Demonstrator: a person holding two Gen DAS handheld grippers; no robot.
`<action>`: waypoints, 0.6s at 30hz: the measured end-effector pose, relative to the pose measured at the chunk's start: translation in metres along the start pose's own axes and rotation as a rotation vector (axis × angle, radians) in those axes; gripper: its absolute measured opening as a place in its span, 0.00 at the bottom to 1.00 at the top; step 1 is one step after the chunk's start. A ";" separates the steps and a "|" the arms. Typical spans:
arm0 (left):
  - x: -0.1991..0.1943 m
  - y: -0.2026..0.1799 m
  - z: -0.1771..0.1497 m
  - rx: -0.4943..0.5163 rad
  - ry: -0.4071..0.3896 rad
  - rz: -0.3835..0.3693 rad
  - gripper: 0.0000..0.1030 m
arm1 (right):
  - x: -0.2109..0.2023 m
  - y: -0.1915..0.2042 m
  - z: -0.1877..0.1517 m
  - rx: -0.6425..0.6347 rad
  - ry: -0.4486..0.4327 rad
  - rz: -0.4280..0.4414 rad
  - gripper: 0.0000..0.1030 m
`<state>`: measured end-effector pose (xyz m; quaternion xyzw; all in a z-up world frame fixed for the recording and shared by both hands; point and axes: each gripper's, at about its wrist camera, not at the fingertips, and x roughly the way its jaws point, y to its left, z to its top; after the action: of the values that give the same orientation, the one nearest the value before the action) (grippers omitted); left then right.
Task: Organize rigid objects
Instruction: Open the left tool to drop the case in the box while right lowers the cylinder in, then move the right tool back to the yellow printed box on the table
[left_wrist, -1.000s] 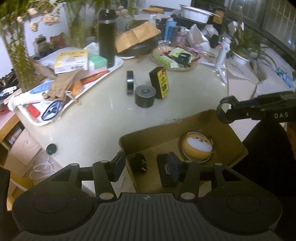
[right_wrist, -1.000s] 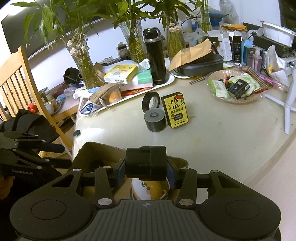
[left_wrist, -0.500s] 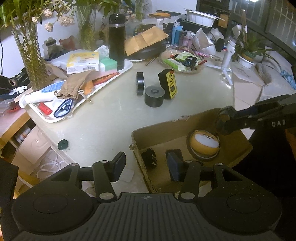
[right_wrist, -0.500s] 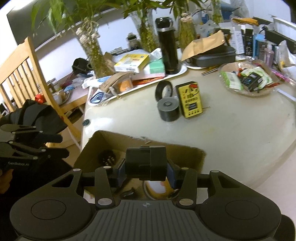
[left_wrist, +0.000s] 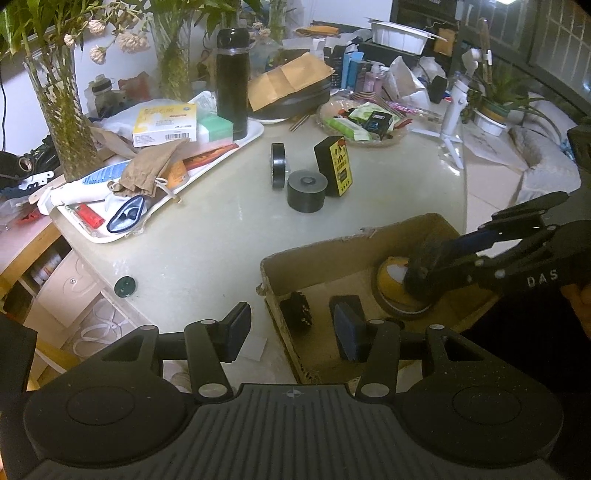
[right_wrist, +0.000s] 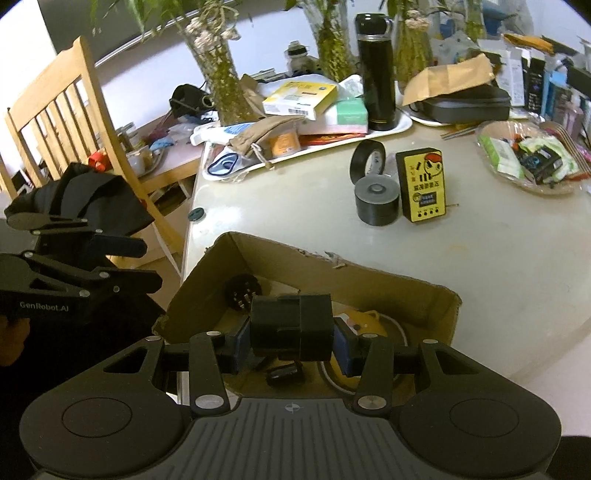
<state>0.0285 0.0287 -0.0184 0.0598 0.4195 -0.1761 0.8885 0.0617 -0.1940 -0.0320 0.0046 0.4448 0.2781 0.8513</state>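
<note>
Black block (right_wrist: 290, 328) held between right gripper (right_wrist: 290, 345) jaws, just opened slightly, over box (right_wrist: 439, 295). Release to be completed low, clear of round toy (right_wrist: 364, 319). Left gripper (left_wrist: 291, 334) jaws apart, empty, beside box wall.

Both tools are matte black plastic. The left tool (left_wrist: 291, 332) has a ribbed grey-black body, two round caps, silver screws at the linkage pivots and dark blue pads (left_wrist: 349, 332). The right tool (right_wrist: 290, 345) is built alike; seen from the side its arm bears white letters "DAS", the left one's "GenRobot.AI". The person's clothing looks black.
</note>
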 end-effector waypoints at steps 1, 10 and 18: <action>0.000 0.000 0.000 0.000 0.000 0.000 0.48 | 0.001 0.001 0.000 -0.006 0.003 0.000 0.71; -0.001 0.000 0.000 -0.006 0.004 0.005 0.48 | -0.009 -0.014 0.000 0.021 -0.030 -0.056 1.00; 0.000 -0.002 0.004 0.000 0.000 0.004 0.48 | -0.010 -0.029 -0.007 0.077 -0.029 -0.119 1.00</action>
<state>0.0305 0.0258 -0.0162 0.0606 0.4194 -0.1741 0.8889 0.0653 -0.2247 -0.0354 0.0147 0.4420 0.2096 0.8721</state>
